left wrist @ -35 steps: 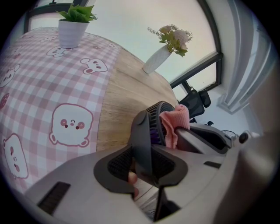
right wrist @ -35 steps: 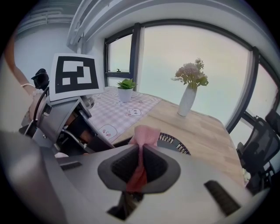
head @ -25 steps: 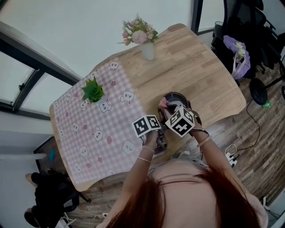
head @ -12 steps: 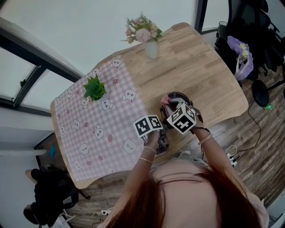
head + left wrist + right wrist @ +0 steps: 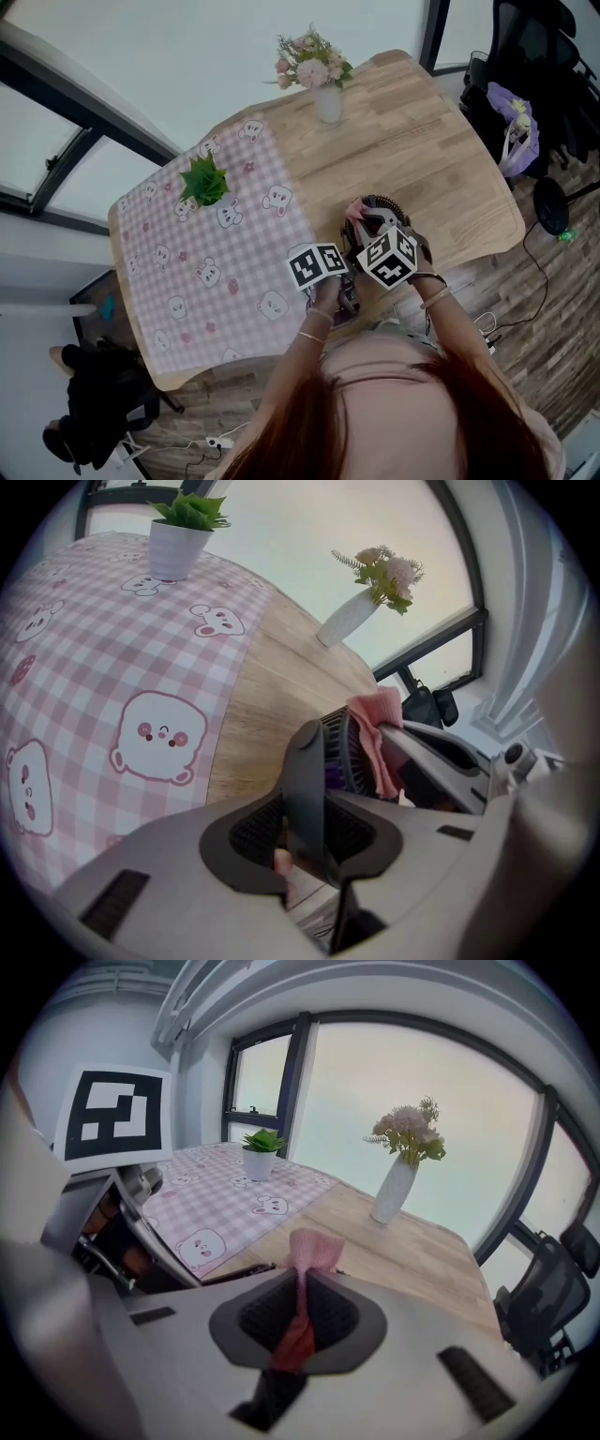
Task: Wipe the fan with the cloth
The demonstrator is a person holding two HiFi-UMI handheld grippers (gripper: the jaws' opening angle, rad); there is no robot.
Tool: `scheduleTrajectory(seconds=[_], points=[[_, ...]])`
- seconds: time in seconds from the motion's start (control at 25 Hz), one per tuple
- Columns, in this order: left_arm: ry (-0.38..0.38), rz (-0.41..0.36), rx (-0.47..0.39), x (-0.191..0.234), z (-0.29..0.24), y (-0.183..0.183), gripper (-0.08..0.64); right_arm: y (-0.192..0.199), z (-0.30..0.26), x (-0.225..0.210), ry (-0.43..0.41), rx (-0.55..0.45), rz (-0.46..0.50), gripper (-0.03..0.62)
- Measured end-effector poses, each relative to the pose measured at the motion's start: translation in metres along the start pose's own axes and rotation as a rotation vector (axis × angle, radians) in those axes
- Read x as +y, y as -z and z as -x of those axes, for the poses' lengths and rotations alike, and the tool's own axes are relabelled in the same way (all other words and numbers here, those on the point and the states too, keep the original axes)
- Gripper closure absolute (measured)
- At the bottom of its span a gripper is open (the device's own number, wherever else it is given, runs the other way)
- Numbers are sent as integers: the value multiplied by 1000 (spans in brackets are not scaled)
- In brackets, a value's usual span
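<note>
The left gripper (image 5: 309,829) is clamped on the dark stem of the fan (image 5: 339,757). The stem runs straight away from its jaws, and the grille head stands just past them at the table's (image 5: 422,150) near edge. The right gripper (image 5: 298,1312), nearer the grille, pinches the pink cloth (image 5: 314,1249), which seems to touch the rim. Farther off, a vase (image 5: 328,105) holds flowers and a pot (image 5: 173,547) holds a green plant.

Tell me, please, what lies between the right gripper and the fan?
The pink cloth, pinched in the right gripper, lies between it and the fan, draped against the dark grille; the left gripper view shows this best.
</note>
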State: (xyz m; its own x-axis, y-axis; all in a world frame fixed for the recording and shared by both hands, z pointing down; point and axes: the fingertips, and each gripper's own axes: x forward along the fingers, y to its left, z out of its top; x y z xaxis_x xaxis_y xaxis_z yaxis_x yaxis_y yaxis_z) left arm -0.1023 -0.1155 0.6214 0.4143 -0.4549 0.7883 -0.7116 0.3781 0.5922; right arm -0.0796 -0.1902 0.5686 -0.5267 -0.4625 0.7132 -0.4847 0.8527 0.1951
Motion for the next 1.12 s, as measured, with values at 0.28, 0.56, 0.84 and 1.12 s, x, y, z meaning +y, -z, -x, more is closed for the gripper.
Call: scheduleTrajectory(seconds=[0.28, 0.56, 0.84, 1.12], points=[[-7, 9, -12, 0, 1, -1, 448, 9, 6, -10, 26, -1, -23, 569], [-16, 3, -16, 0, 0, 0, 446, 16, 11, -16, 36, 22, -54, 569], [-7, -7, -14, 2, 1, 0, 442, 29, 20, -25, 60, 47, -115, 569], [-19, -48, 11, 2, 0, 1, 428, 26, 45, -38, 106, -25, -216, 569]])
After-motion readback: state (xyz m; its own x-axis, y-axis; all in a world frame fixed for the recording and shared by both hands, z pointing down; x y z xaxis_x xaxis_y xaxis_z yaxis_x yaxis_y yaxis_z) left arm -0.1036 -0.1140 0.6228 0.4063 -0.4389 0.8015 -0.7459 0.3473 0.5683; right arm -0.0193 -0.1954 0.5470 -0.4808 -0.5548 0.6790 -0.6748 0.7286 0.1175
